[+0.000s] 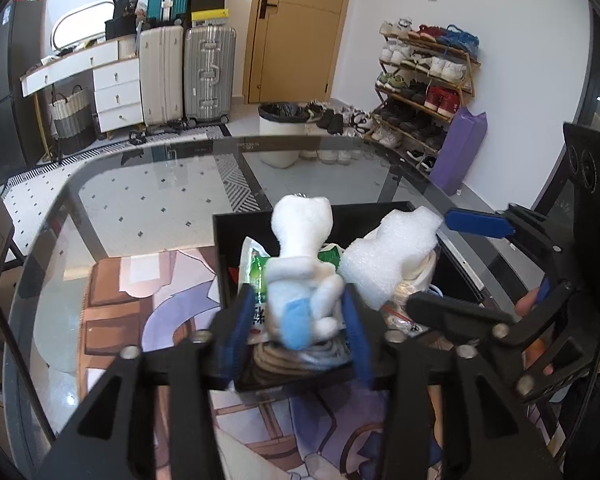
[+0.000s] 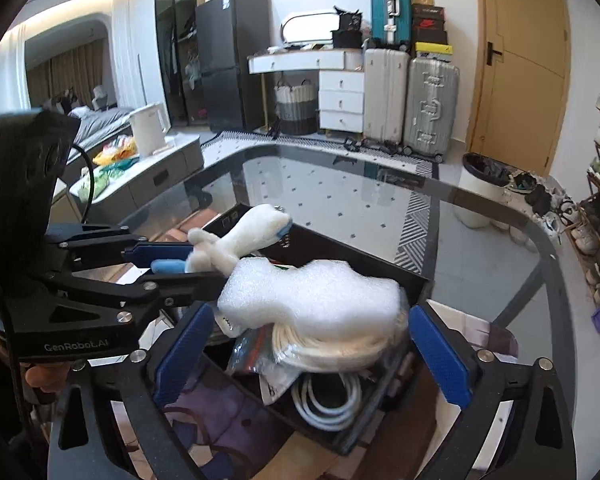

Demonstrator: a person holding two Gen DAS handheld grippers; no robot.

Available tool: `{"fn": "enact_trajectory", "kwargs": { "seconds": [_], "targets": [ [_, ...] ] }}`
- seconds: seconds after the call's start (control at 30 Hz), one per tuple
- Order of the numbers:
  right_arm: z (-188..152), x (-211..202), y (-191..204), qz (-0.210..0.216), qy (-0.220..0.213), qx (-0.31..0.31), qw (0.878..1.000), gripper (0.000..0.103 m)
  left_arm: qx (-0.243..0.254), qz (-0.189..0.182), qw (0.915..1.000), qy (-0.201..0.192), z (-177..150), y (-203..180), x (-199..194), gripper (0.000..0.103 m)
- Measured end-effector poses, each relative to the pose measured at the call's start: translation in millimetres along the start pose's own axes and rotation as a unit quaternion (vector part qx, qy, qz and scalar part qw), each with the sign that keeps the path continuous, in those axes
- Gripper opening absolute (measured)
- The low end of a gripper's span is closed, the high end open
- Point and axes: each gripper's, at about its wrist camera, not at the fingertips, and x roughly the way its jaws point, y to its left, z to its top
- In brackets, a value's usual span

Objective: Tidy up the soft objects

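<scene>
Left wrist view: I am looking along my left gripper (image 1: pixel 298 320) at a black box (image 1: pixel 460 276) that sits on a glass table (image 1: pixel 140 184). A white plush toy (image 1: pixel 300 264) with a pale blue patch stands between the two blue pads. Its long axis runs straight away from me, head at the far end and feet towards the camera. The toy is over the near left part of the box, above a green printed packet (image 1: pixel 256 280).

The left jaws are partly open. The pads flank the toy's lower body closely, but I cannot tell whether they press on it or have just let go.

To the right of the toy, a white foam piece (image 1: pixel 384 256) lies across the box's contents. In the right wrist view that foam (image 2: pixel 312 296) rests on a coil of white cord (image 2: pixel 324 348), with its long axis running side to side between my right gripper's (image 2: pixel 312 356) pads. The right jaws stand about as wide as they go and hold nothing; the foam sits between them without touching either pad.

I judge that the left hand is the nearer one to the toy, and the right hand the nearer one to the foam.
</scene>
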Motion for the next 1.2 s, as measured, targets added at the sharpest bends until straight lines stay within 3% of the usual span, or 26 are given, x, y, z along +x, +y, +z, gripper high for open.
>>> {"fn": "enact_trajectory", "kwargs": {
  "seconds": [0.17,0.2,0.23,0.3,0.4,0.67,0.87,1.2],
  "targets": [
    [-16,-24,-3,-0.005,-0.017,0.029,0.999,0.102,-0.002,0.013,0.9998,-0.018,-8,1,-19,0.056],
    [-20,-28,-3,-0.007,-0.021,0.033,0.999,0.102,-0.003,0.019,0.9996,-0.018,-11,1,-24,0.063],
    [-24,-33,-2,-0.007,-0.026,0.038,0.999,0.102,-0.004,0.023,0.9995,-0.02,-12,2,-26,0.076],
    [-33,-41,-1,-0.007,-0.035,0.046,0.998,0.102,-0.002,0.035,0.9983,-0.047,-19,1,-40,0.089],
    [-44,-50,5,-0.008,-0.047,0.049,0.998,0.102,0.006,0.04,0.9964,-0.075,-27,2,-54,0.099],
    [-60,-74,20,-0.01,-0.092,0.053,0.994,0.102,-0.012,0.05,0.992,-0.115,-44,10,-71,0.103],
    [-71,-89,32,-0.02,-0.124,0.047,0.991,0.102,-0.014,0.067,0.9904,-0.121,-61,10,-69,0.103],
    [-83,-90,36,-0.042,-0.138,0.043,0.989,0.102,-0.013,0.085,0.9878,-0.13,-71,6,-65,0.103]
  ]
}}
